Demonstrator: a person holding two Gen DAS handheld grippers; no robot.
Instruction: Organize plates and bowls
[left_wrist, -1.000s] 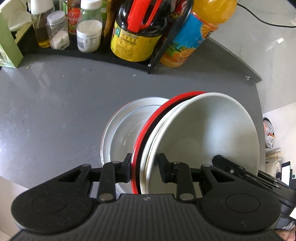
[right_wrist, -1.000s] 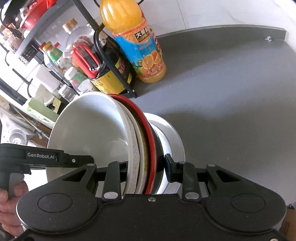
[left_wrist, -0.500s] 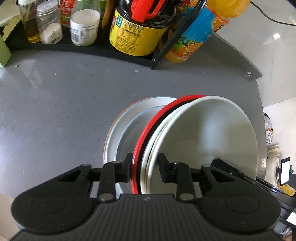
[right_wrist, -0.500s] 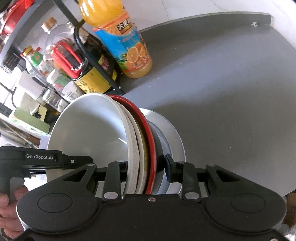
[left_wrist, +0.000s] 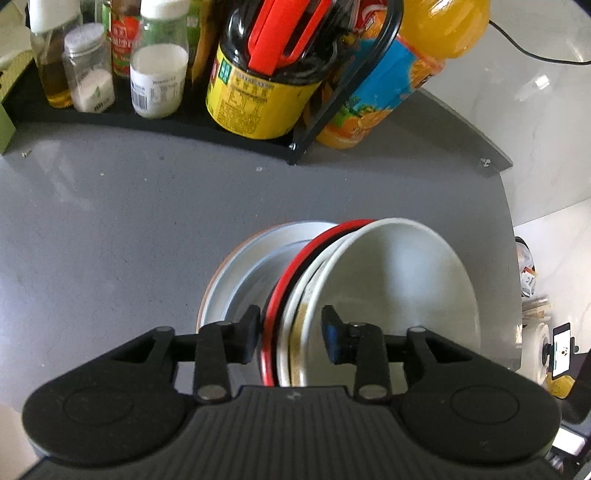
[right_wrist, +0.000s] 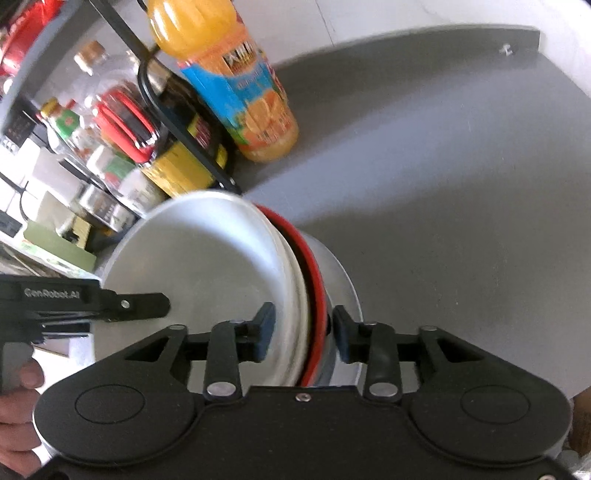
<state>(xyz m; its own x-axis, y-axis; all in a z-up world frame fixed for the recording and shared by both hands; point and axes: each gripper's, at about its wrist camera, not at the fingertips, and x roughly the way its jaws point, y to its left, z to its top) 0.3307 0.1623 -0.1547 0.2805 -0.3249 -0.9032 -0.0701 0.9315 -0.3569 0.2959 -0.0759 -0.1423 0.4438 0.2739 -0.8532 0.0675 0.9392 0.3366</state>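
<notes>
item: nested stack of dishes on the grey table (left_wrist: 110, 229). landmark for all places: the orange juice bottle (right_wrist: 236, 96) by the black condiment rack (left_wrist: 207, 122).

- white bowl (left_wrist: 399, 291): innermost of the stack, tipped on edge, on the near side of the juice bottle.
- red-rimmed bowl (left_wrist: 314, 251): nested outside the white bowl, with another pale rim sandwiched between them.
- steel plate (left_wrist: 240, 273): at the base of the stack, on the side away from me in the left view; i cannot tell how much of it rests flat on the table.
- left gripper (left_wrist: 290, 332): my jaws straddle the stacked rims but stand apart from them, a gap showing at each pad; not pinching.
- right gripper (right_wrist: 301, 334): same from the opposite side, jaws spread around the rims with clear gaps, rims blurred.

step in hand, as i judge it: the stack is set down near the juice bottle and i am letting go.

next move calls for: draw both grippers straight back off the rims without nudging the tilted bowls, which could slide or rock on the plate.
</notes>
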